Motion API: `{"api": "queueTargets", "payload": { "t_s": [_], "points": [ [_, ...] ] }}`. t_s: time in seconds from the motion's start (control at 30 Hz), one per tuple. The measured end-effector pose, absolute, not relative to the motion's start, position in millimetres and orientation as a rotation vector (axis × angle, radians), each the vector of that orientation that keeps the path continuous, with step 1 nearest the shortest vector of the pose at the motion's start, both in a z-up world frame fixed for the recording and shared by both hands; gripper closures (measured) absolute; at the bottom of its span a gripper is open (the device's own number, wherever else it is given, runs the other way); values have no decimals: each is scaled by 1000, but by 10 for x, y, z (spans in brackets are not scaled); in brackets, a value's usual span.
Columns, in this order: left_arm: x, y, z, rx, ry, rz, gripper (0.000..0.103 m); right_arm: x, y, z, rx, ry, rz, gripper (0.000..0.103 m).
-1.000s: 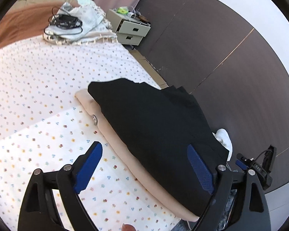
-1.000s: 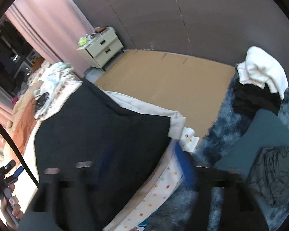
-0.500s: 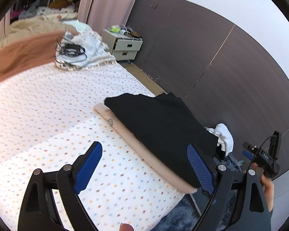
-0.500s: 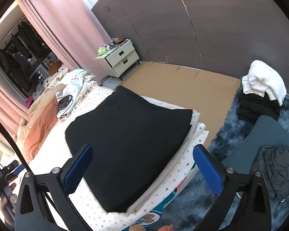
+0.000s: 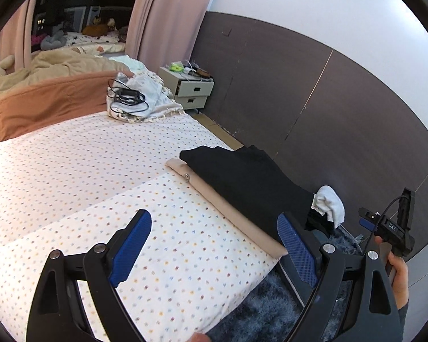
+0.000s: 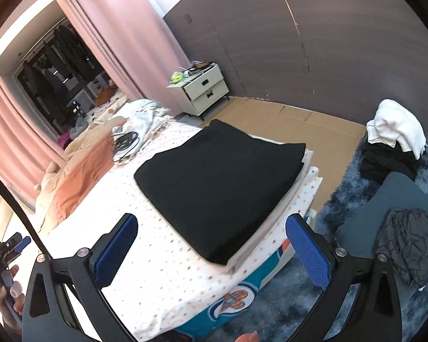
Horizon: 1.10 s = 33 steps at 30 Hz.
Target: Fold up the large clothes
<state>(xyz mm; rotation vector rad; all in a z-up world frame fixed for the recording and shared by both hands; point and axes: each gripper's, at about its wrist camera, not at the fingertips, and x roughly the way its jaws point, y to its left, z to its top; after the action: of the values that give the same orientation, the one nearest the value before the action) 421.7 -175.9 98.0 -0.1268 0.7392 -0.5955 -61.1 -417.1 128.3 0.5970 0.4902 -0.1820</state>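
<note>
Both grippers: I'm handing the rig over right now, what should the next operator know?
Left gripper: open, empty, above the dotted bed sheet.
Right gripper: open, empty, short of the stack.
Black garment: folded flat on a folded beige garment at the bed's corner.
Done: both look folded and stacked.
Left: probably the white and black clothes pile on the floor, then the dark crumpled garment.

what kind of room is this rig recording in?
A bedroom, most likely: a bed with a dotted sheet, a rumpled duvet at its head, and a two-drawer nightstand by the panelled wall. Folded clothes lie stacked on the bed.
</note>
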Motion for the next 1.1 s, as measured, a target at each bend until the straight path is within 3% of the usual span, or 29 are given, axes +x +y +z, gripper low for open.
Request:
{"api": "queueTargets", "payload": {
  "t_s": [0.57,1.1],
  "points": [
    [2809,-872,1371,-130,533,-501,12,-1484,-3119,1513,384,412,-110,0],
    [1743,-252,1262,-74,373,-375,12,-1907,-2491,1199,274,340,-13,0]
  ]
}}
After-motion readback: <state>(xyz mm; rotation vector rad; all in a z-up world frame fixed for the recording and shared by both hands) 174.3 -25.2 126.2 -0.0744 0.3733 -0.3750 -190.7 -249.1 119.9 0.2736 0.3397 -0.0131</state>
